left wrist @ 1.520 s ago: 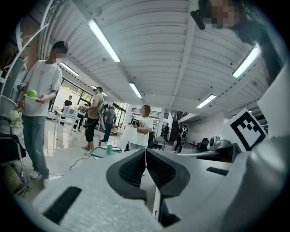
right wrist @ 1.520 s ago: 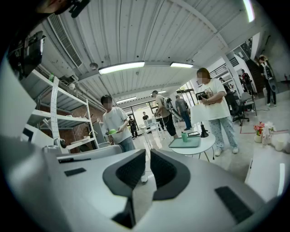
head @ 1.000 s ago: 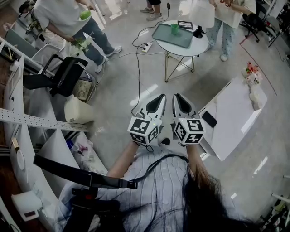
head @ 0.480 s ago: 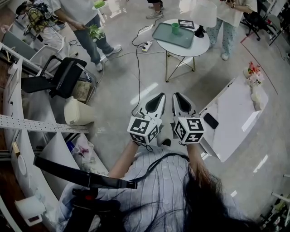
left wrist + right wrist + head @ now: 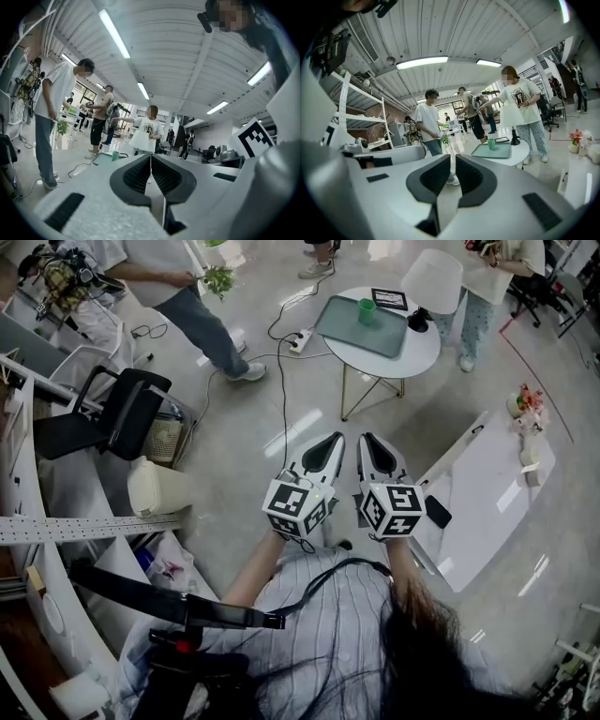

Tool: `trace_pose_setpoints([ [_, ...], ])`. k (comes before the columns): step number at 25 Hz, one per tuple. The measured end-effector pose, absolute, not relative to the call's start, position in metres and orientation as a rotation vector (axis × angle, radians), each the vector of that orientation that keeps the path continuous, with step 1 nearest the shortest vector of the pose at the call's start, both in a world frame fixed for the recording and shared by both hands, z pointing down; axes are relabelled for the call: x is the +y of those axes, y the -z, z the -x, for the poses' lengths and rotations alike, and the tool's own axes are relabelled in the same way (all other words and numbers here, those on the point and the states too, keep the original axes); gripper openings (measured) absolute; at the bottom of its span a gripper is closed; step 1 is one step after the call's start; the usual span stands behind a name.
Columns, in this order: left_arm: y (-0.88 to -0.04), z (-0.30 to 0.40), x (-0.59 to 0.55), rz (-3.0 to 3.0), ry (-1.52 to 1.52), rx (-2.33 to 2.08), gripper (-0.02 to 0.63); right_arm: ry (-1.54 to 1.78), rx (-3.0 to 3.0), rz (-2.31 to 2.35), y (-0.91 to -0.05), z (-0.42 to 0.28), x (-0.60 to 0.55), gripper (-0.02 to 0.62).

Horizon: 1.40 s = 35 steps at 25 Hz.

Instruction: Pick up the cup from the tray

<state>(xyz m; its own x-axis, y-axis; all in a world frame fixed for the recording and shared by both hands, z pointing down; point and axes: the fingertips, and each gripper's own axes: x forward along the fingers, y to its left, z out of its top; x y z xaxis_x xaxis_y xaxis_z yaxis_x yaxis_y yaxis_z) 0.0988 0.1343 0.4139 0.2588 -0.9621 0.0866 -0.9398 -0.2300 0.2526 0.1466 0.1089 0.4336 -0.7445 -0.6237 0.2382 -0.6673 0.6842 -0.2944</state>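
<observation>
A green cup (image 5: 366, 309) stands upright on a green tray (image 5: 345, 321) on a round white table (image 5: 411, 351) far ahead of me. My left gripper (image 5: 334, 439) and right gripper (image 5: 367, 439) are held side by side at chest height, well short of the table. Both are shut and hold nothing. In the left gripper view the cup (image 5: 115, 155) shows small, left of the shut gripper (image 5: 151, 157). The right gripper view has the cup (image 5: 491, 144) on the tray (image 5: 499, 151), right of the gripper (image 5: 453, 160).
A black office chair (image 5: 122, 413) and a white bin (image 5: 155, 488) stand at the left. A long white table (image 5: 487, 479) with a dark phone (image 5: 436, 512) is at the right. A cable and power strip (image 5: 302, 337) lie on the floor. Several people stand around.
I have moved forward across the floor, so the round table with the tray sits a little nearer. Both grippers stay shut, side by side. The person at the upper left has stepped further on.
</observation>
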Motion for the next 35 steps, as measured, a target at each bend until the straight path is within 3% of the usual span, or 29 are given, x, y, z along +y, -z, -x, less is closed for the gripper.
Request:
trace_pose_setpoints([
  [19, -0.424, -0.017, 0.007, -2.436, 0.007, -1.526, 0.015, -0.659, -2.673, -1.255, -0.45, -0.05, -0.021, 0.051],
  [35, -0.434, 0.014, -0.033, -2.425, 0.003, -1.482, 0.015, -0.668, -2.614, -1.329, -0.454, -0.034, -0.058, 0.051],
])
